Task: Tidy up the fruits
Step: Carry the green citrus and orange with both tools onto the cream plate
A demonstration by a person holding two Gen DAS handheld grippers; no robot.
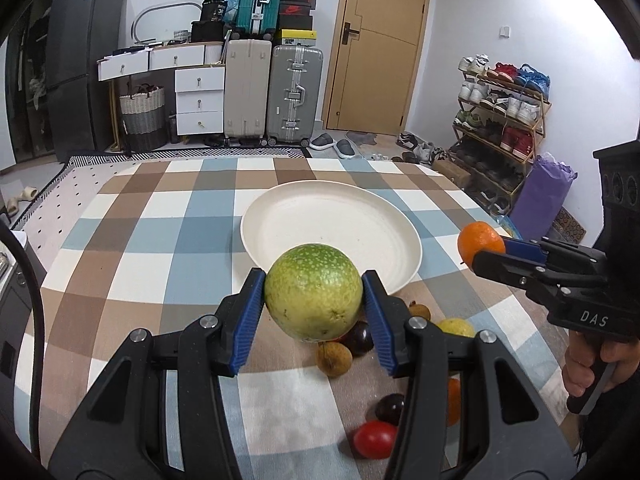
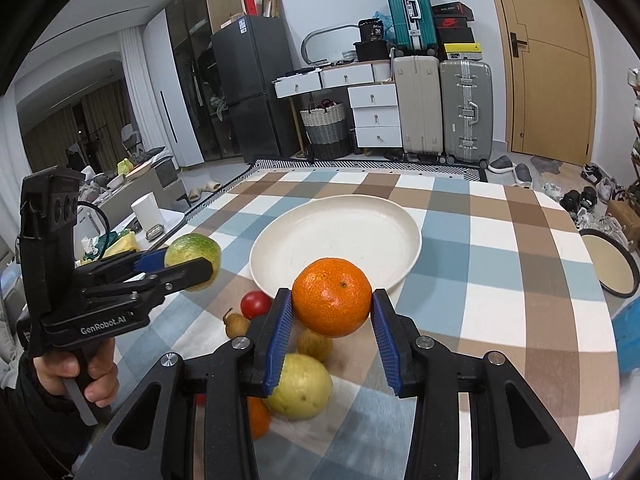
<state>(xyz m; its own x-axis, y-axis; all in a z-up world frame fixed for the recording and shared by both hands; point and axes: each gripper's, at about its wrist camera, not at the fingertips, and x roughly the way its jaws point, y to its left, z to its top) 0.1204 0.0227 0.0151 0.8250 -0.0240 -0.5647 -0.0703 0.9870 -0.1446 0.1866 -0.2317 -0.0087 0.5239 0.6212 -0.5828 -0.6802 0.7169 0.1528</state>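
- Two fruits are in the air at once, one in each gripper, so the step in hand looks like the carry from the loose pile to the plate.
- Nearest in the left wrist view, the left gripper (image 1: 314, 300) fills the lower centre of the frame; its jaws are clamped on a speckled green fruit (image 1: 314, 292), blue pads pressing both its sides, clear of the cloth.
- Nearest in the right wrist view, the right gripper (image 2: 332, 306) sits at lower centre, its jaws gripping an orange (image 2: 332, 296) held above the tabletop (image 2: 500, 280).
- Just beyond and beneath both sets of jaws, the remaining fruit lies on the checked cloth: a red tomato (image 1: 375, 439), a dark plum (image 1: 390, 408), a small brown fruit (image 1: 334, 360) and a yellow-green fruit (image 2: 300, 386), bunched close together.
- Further on, in mid-frame of both views, the cream plate (image 1: 280, 232) sits empty, its near rim just past the carried fruits.
- Farthest, at the top of the frames, suitcases, drawers and a door line the wall; they play no part.
- Next move, as I judge it: bring each fruit forward over the plate's rim, lower it until it rests on the plate floor, then loosen the jaws.
- Both fruits are round and may roll once let go, so setting them low and apart from each other seems wise; the two grippers converge on one plate and should keep clear of one another.
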